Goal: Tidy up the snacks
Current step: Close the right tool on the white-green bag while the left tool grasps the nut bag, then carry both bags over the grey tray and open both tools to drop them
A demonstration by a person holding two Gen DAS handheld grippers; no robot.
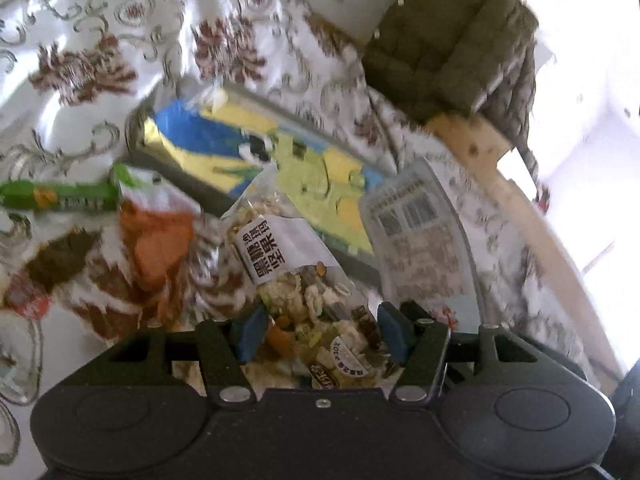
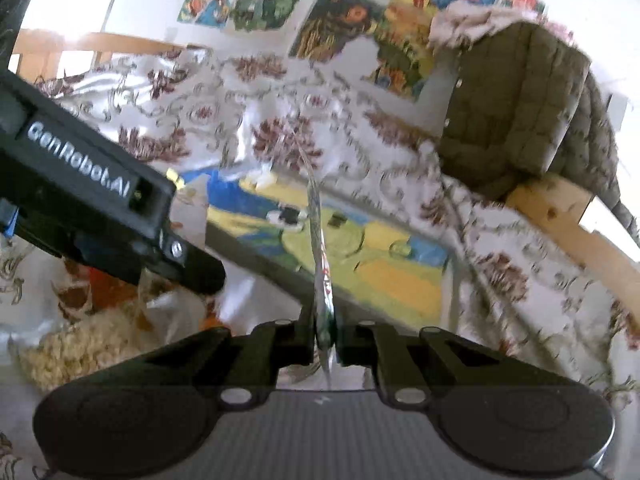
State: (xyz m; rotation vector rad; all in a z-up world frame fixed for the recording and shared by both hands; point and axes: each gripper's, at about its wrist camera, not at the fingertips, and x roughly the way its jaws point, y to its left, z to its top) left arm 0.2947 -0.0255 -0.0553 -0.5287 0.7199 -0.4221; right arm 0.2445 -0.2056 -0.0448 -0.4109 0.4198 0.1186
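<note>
A floral-patterned cloth covers the surface (image 1: 120,40), with cartoon posters (image 2: 348,28) on the wall behind and a colourful tray (image 1: 256,152) lying on the cloth. The left gripper (image 1: 318,332), angled downward, has its jaws half open around a clear nut-mix bag (image 1: 296,280) whose long axis runs away from the camera. The right gripper (image 2: 325,340), also angled downward, has its jaws nearly closed on a thin silvery packet (image 2: 320,240), held edge-on and pointing forward above the tray.

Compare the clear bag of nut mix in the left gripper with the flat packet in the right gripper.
The nut mix bag is clear, bulging with loose pieces; the flat packet is thin, silvery, seen edge-on. The left gripper has its jaws wide around the bag; the right gripper pinches its packet nearly shut. Both are held over the flowered tablecloth.
</note>
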